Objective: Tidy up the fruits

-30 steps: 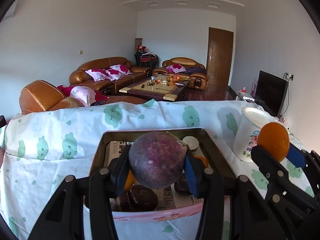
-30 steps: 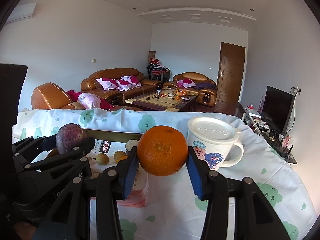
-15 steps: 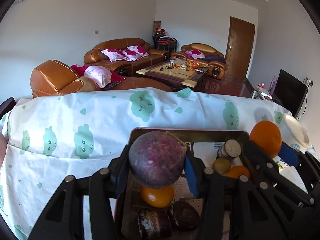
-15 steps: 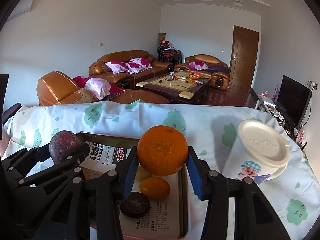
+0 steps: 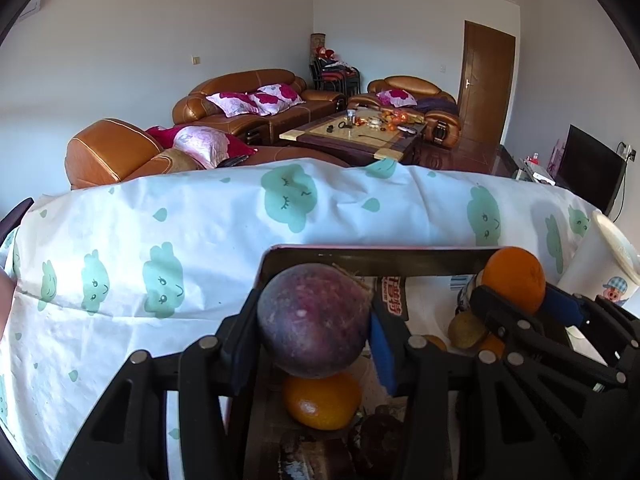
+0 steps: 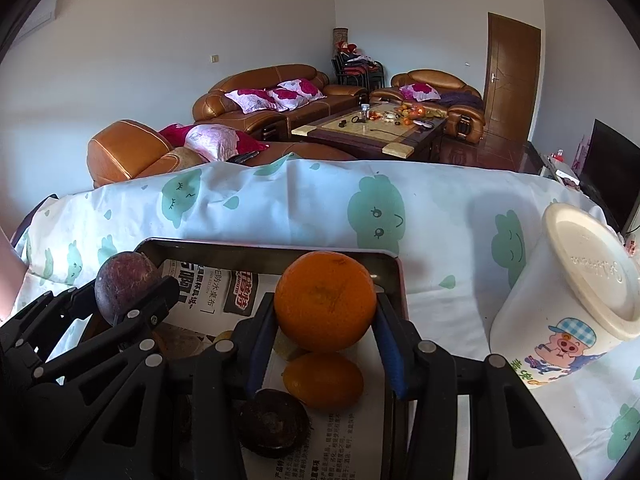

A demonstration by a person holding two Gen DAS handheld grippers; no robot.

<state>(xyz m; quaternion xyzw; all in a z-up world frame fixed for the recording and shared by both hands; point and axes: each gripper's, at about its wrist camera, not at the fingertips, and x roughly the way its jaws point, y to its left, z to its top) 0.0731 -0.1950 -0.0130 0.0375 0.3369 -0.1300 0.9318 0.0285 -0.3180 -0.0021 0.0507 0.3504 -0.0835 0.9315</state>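
We hold both fruits above the tray (image 6: 394, 270): left gripper (image 5: 314, 322) jaws clamp the purple fruit (image 5: 313, 320) over its left side, right gripper (image 6: 326, 304) jaws clamp the orange (image 6: 326, 300) over its right side.

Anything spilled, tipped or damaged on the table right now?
Nothing stands out. The left gripper holds the purple fruit and the right gripper holds the orange, both above the paper-lined tray. The lidded cup only looks tilted, probably from the fisheye; no spill shows.
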